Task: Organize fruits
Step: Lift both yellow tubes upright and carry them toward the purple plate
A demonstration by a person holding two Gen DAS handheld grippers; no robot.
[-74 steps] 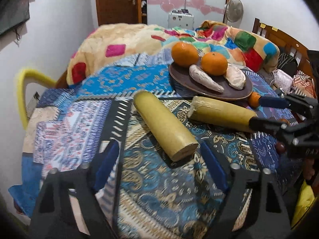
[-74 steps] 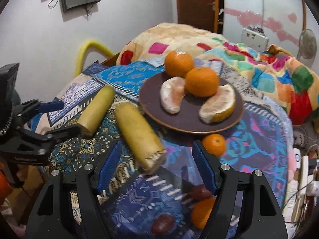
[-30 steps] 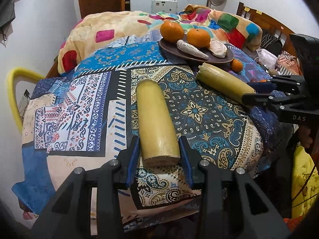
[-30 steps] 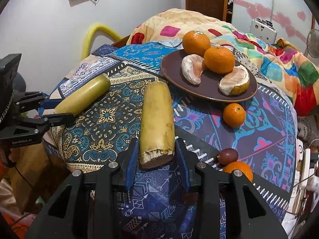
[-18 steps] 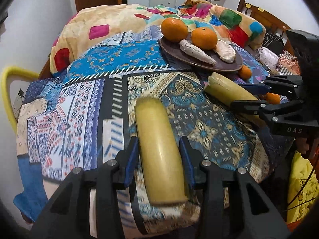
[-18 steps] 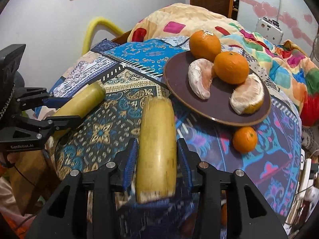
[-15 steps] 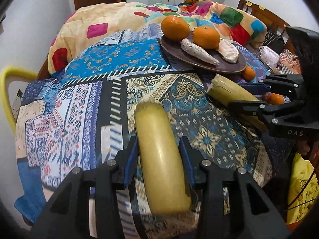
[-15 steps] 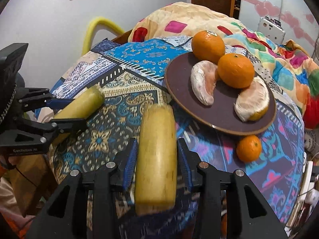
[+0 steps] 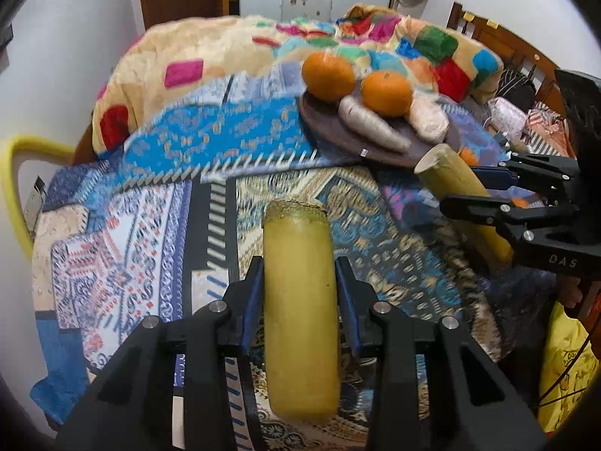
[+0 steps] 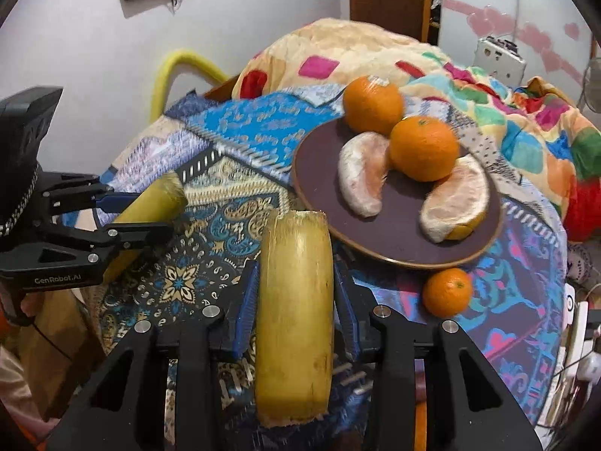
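My left gripper is shut on a yellow sugarcane piece and holds it above the patterned cloth. My right gripper is shut on a second sugarcane piece, also lifted, just short of the brown plate. The plate carries two oranges and two peeled pomelo segments. In the left wrist view the right gripper with its cane is at the right, near the plate. In the right wrist view the left gripper is at the left.
A small orange lies on the cloth beside the plate. A patchwork blanket is heaped behind the plate. A yellow chair back stands at the left edge. A yellow bag hangs at the right.
Both grippers closed on the sugarcane pieces, lifted them off the cloth and moved them forward toward the plate.
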